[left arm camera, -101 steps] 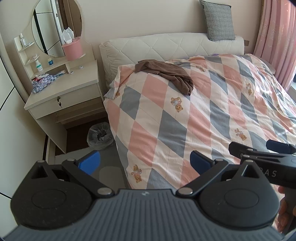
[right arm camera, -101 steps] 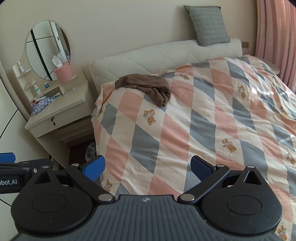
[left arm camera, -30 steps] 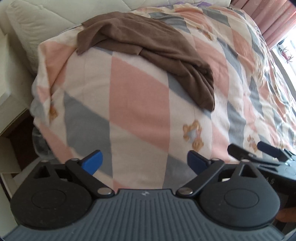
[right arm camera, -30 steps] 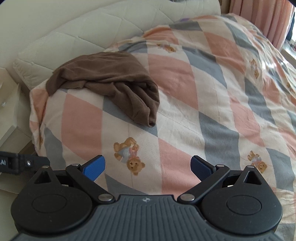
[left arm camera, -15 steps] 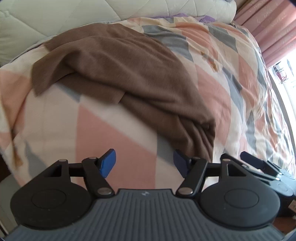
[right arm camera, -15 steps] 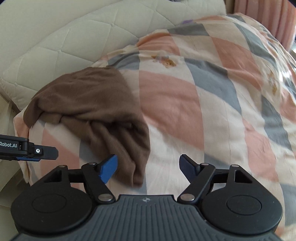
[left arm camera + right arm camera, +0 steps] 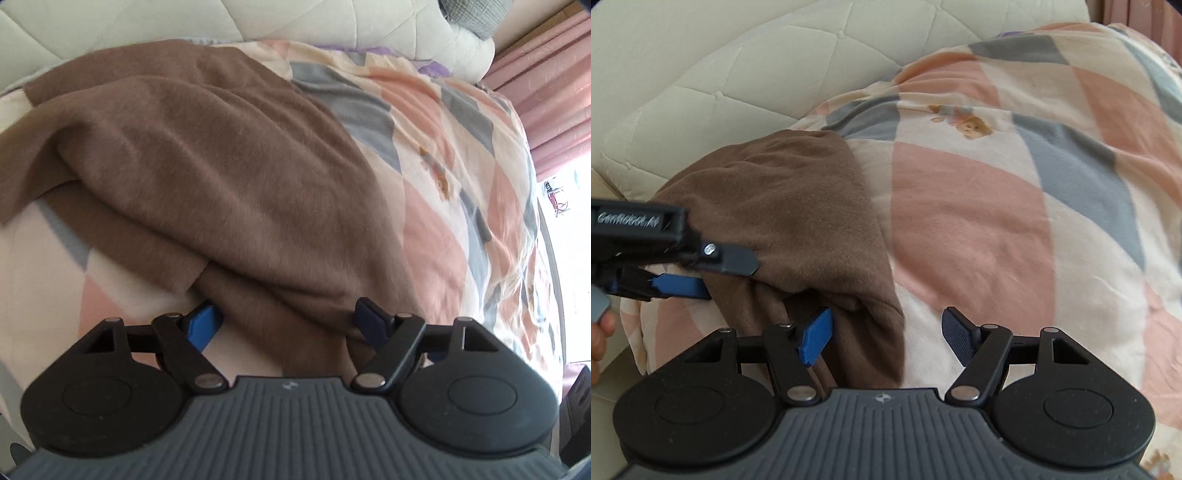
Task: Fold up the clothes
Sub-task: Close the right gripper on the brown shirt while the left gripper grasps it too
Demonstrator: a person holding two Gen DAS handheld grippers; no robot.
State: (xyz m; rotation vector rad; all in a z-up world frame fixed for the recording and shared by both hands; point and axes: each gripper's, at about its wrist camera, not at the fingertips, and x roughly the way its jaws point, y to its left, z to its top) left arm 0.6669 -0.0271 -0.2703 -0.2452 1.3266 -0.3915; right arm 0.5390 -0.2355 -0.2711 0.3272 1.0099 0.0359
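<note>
Left tool opening, right tool closing, both now down astride brown garment edge, nothing pinched | garment crumpled on quilt near bed head | approach over; grasp next.

brown garment bunched on checked quilt

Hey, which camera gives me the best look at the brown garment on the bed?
The left wrist view. There the brown garment fills most of the picture, its layered folds and near edge plain to see. The right wrist view shows only its bunched end, partly hidden behind the left tongs.
</note>
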